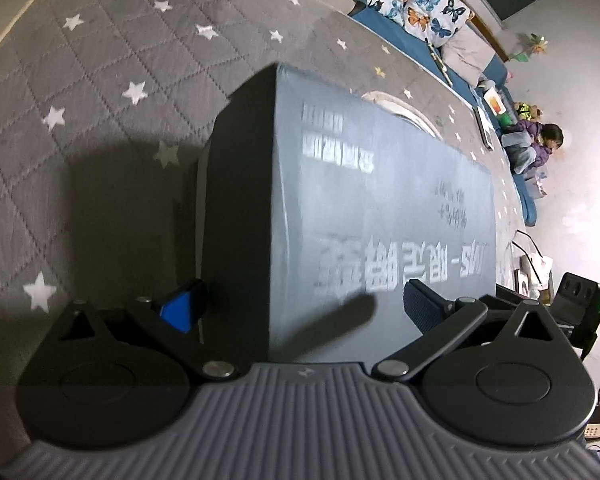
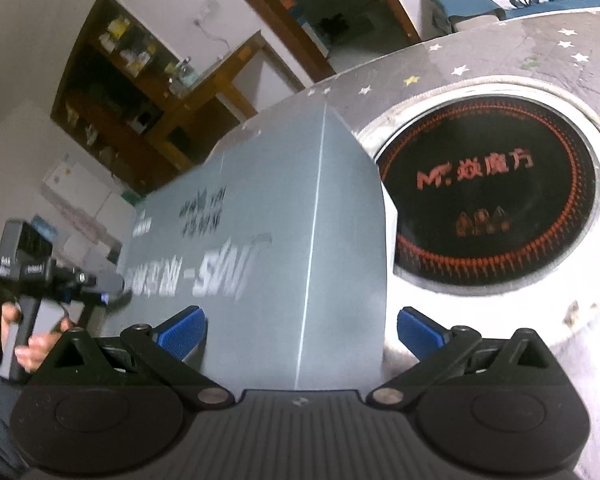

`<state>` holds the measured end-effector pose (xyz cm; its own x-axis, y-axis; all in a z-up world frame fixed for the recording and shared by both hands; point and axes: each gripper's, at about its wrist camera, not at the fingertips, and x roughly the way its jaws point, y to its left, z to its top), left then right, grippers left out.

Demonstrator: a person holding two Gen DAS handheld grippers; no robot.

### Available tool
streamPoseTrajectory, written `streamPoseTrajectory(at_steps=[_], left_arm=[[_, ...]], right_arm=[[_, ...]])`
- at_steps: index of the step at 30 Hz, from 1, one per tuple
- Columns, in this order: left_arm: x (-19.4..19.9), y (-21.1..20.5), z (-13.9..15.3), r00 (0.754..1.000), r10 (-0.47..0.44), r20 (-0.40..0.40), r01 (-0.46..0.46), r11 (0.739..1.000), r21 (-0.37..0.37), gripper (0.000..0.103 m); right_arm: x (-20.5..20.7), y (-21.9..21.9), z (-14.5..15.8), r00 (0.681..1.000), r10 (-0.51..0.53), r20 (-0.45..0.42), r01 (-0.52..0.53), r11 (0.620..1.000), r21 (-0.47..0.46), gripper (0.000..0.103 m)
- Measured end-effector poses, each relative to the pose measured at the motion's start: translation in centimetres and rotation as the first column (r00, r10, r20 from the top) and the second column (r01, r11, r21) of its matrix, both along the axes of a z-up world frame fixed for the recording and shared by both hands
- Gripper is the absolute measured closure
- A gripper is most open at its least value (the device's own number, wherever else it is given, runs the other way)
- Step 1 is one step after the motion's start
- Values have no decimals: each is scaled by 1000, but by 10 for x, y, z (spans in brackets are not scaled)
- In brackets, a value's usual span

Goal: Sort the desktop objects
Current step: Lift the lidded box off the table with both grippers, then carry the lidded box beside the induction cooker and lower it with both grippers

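Presently listed: grey box [image 1: 380, 216], printed lettering, standing on star-quilted table cover [image 1: 100, 80] beside round black hob [image 2: 492, 192]. Left gripper [image 1: 300, 304] spread wide, straddling one box corner; right gripper [image 2: 300, 328] equally wide, straddling the opposite end.

The box [image 1: 380, 208] was slate grey with white lettering. It stood on a grey quilted table cover [image 1: 112, 60] scattered with white stars. The round hob [image 2: 492, 196] was black with orange-red rings and characters, rimmed in silver. Both grippers' pads [image 2: 182, 330] were blue on black linkages.
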<state>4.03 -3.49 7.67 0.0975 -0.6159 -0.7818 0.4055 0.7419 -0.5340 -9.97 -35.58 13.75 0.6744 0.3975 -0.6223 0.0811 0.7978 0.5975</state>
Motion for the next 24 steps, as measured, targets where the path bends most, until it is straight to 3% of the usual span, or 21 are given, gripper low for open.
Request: streamPoseTrajectory(at_steps=[15,24], left_arm=[[-11,-10,15,998,-3,66,1,999,43,0],[-18,-7,7,995,3,101,-5,1000,21,0]], right_arm=[[-6,28,34,998,46,35,-43,996,-82,0],[-6,22,20,1000,20,21,-19,999,-36,0]])
